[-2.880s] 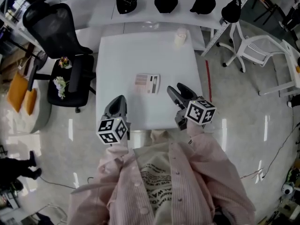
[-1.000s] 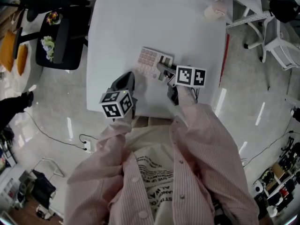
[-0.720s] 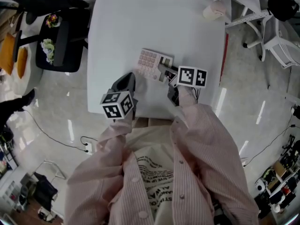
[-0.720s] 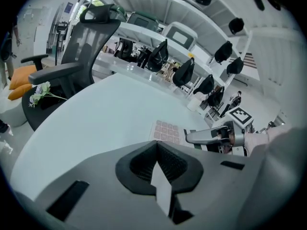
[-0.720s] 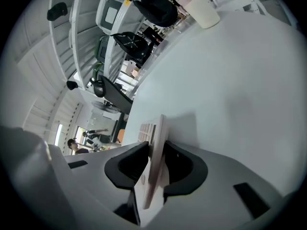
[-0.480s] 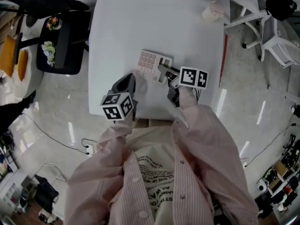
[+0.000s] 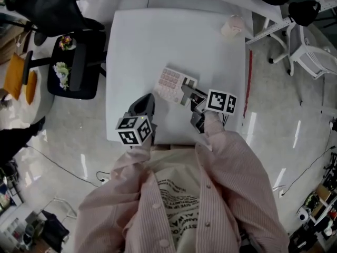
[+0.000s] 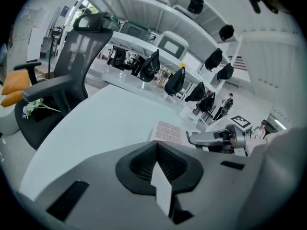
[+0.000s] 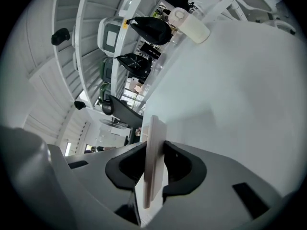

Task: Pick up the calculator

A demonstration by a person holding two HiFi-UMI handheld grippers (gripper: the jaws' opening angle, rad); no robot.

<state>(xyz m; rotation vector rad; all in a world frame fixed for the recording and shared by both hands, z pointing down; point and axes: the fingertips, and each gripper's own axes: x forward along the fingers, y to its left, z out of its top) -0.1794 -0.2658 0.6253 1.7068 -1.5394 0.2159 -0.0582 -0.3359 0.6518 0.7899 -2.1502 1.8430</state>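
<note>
Fingers (image 9: 178,169) of right gripper (image 7: 187,90), just closing, pinch calculator (image 7: 172,81) edge, mid-frame; it looks raised off table (image 7: 158,36). Left gripper (image 8: 157,152) pressed together, empty. Grab done; lift likely unfinished.

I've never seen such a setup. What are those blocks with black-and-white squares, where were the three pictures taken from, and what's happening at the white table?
No robot here: a person holds a gripper in each hand, each with two jaws; the patterned cube is part of it. One picture looks down from the person's head; the other two cameras ride on the grippers, looking along their jaws. On the white table sits a small pale container. The right gripper has just been closing its jaws on the edge of the calculator. The left gripper is shut and empty.
</note>
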